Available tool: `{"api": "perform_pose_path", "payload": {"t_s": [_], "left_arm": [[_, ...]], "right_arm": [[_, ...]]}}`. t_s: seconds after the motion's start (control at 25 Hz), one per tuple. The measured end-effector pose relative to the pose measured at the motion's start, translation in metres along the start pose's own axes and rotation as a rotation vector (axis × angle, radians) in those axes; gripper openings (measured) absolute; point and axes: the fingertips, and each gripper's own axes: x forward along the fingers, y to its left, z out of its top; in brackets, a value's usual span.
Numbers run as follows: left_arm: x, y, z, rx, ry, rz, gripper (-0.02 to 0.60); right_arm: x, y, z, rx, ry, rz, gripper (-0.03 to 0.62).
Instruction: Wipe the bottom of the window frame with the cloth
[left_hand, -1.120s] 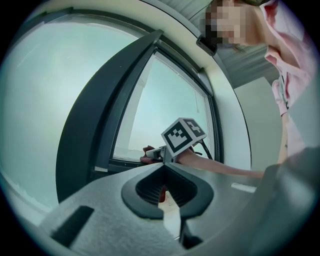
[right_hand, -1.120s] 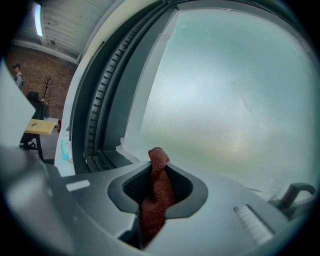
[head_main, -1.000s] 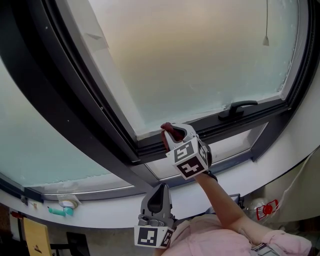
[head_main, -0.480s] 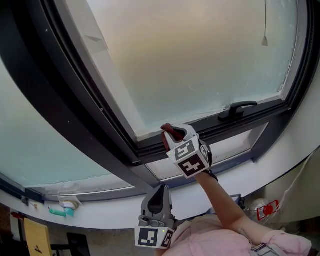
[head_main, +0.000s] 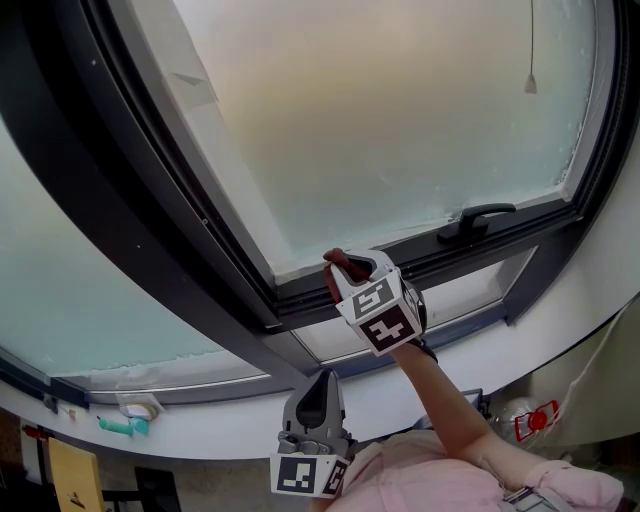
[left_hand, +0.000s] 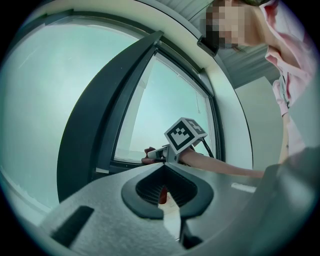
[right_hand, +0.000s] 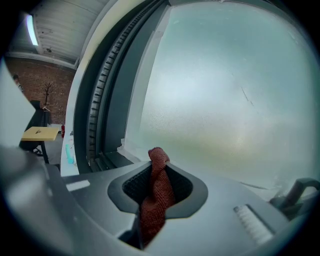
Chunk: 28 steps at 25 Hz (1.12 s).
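Note:
A reddish-brown cloth (head_main: 335, 263) is pressed against the dark bottom rail of the window frame (head_main: 300, 297), near its left corner. My right gripper (head_main: 346, 270) is shut on it. In the right gripper view the cloth (right_hand: 156, 195) stands up between the jaws, before the frosted pane and the frame's corner (right_hand: 107, 159). My left gripper (head_main: 318, 386) hangs lower, below the sill, shut with nothing in it. From the left gripper view (left_hand: 165, 192) I see the right gripper's marker cube (left_hand: 185, 133) and the cloth (left_hand: 149, 159) at the frame.
A black window handle (head_main: 480, 214) sits on the rail to the right. A pull cord (head_main: 531, 78) hangs before the pane. A teal object (head_main: 115, 424) lies on the white sill at left; a red item (head_main: 536, 418) is at lower right. A person's sleeve (head_main: 470, 480) fills the bottom.
Hardly anything: the right gripper with the cloth has edged very slightly right along the bottom rail. The left gripper has stayed put.

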Motion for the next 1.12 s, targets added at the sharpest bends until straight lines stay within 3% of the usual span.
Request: {"api": "perform_pose_path", "payload": {"t_s": [0.28, 0.44, 0.6, 0.8, 1.12], "left_arm": [[0.001, 0.002, 0.001, -0.002, -0.006, -0.002, -0.003], [0.0, 0.004, 0.0, -0.001, -0.003, -0.003, -0.003], [-0.002, 0.003, 0.001, 0.009, -0.001, -0.015, -0.003], [-0.004, 0.0, -0.001, 0.015, 0.01, -0.018, -0.003], [-0.003, -0.003, 0.003, 0.027, 0.007, 0.036, -0.003]], "right_arm": [[0.0, -0.002, 0.0, 0.01, 0.008, -0.001, 0.064], [-0.004, -0.016, -0.007, -0.002, 0.049, -0.055, 0.064], [-0.006, -0.024, -0.011, 0.05, 0.052, -0.039, 0.066], [-0.006, -0.022, -0.009, -0.016, 0.059, -0.084, 0.064], [-0.008, -0.026, -0.011, -0.003, 0.066, -0.025, 0.064]]}}
